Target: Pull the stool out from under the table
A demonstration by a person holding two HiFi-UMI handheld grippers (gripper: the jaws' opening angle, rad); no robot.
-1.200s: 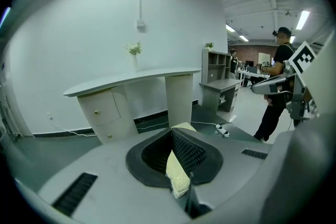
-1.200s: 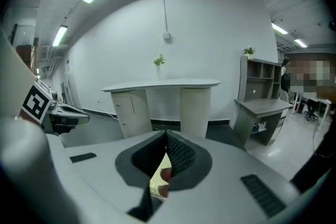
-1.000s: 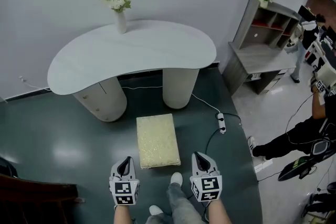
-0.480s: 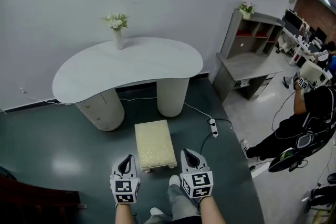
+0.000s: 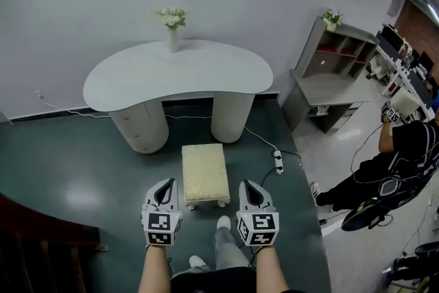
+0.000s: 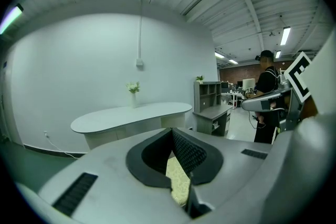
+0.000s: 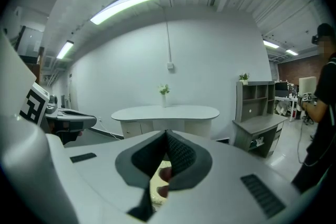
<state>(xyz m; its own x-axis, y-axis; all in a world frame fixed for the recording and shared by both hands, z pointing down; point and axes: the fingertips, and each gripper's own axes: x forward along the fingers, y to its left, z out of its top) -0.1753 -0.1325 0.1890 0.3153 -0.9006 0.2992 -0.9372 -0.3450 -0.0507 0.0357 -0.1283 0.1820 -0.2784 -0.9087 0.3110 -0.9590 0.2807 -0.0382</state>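
- Nearest us, the left hand-held gripper (image 5: pixel 164 187) and the right hand-held gripper (image 5: pixel 247 189) hang side by side above the floor (image 5: pixel 75 168). Each has its jaws closed tip to tip and holds nothing.
- Just beyond them stands the stool (image 5: pixel 204 173), its near short end between the two grippers. It sits on open floor, clear of the bench (image 5: pixel 180 71) top, so we judge the pull as good as done.
- The stool looks small and low, with a pale padded top on short legs. We would expect it to be light and to slide easily on this glossy floor.
- The padding should give under the pads, so a pinch on the cushion alone may slip. We would take the firm edge at the near short end, one gripper at each corner, and draw straight back to keep it from skewing.
- To the right of the stool a power strip (image 5: pixel 278 161) and its cable lie on the floor, a snag risk if the stool swings that way.
- Farthest, the bench stands on two round pedestals against the wall, with a vase (image 5: pixel 172 38) of flowers at its back edge.
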